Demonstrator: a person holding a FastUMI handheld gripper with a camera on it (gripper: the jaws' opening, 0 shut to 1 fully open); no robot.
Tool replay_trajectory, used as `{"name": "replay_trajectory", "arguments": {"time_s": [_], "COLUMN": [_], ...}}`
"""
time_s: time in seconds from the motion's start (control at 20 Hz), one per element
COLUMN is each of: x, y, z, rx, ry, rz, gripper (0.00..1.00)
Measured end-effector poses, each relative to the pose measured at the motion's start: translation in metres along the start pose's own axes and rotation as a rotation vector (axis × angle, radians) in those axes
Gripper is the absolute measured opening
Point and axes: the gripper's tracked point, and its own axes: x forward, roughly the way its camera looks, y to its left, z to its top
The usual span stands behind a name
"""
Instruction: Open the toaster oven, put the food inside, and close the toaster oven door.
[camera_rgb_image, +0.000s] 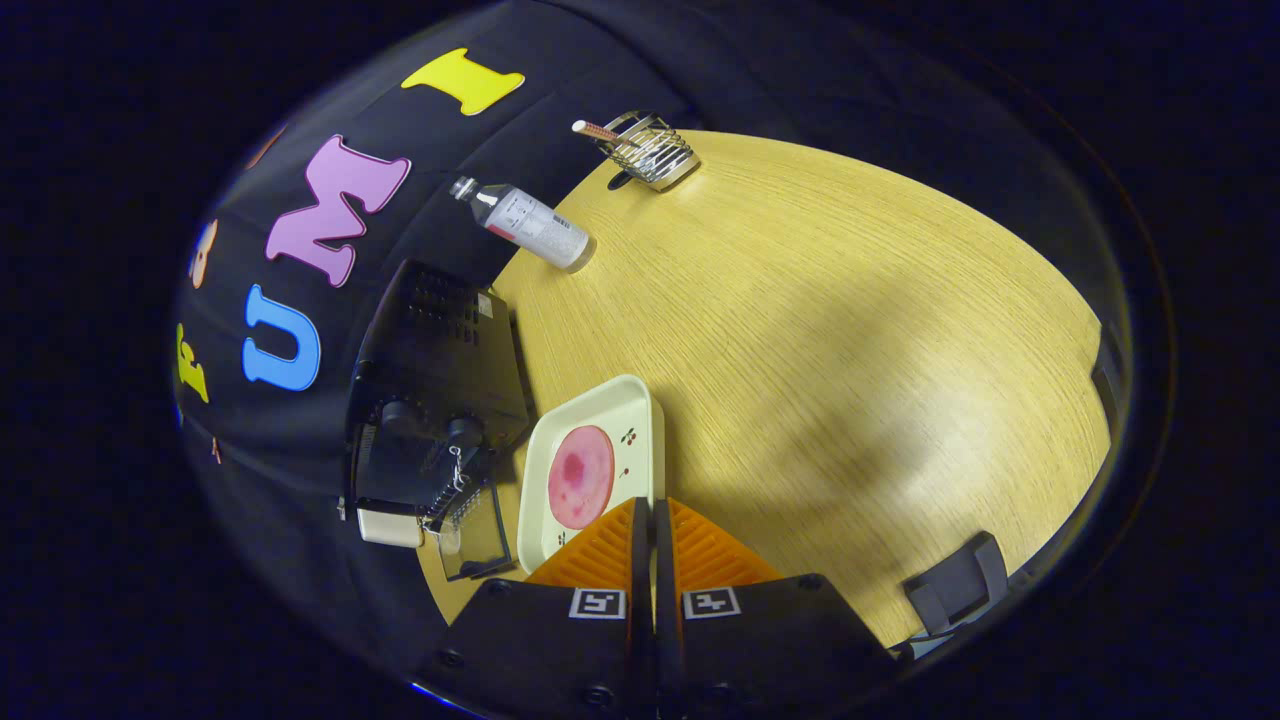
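Gripper (645, 505) fingers pressed together, empty, over tray (585, 420) with food slice (580, 476); toaster oven (435, 400) beside, door open.

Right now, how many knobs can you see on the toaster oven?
2. Both knobs sit side by side on the toaster oven, left of the tray. More may be hidden. The gripper is shut.
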Motion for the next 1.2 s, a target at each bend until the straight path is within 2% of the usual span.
{"name": "replay_trajectory", "arguments": {"time_s": [0.2, 0.45, 0.65, 0.9, 1.2], "x": [-0.026, -0.055, -0.061, -0.046, -0.006], "y": [0.014, 0.044, 0.076, 0.124, 0.186], "z": [-0.010, -0.046, -0.073, -0.102, -0.125], "rx": [0.060, 0.127, 0.174, 0.189, 0.166], "ry": [-0.048, -0.088, -0.109, -0.116, -0.109], "rz": [0.022, 0.073, 0.119, 0.172, 0.234], "gripper": [0.07, 0.07, 0.07, 0.07, 0.07]}}
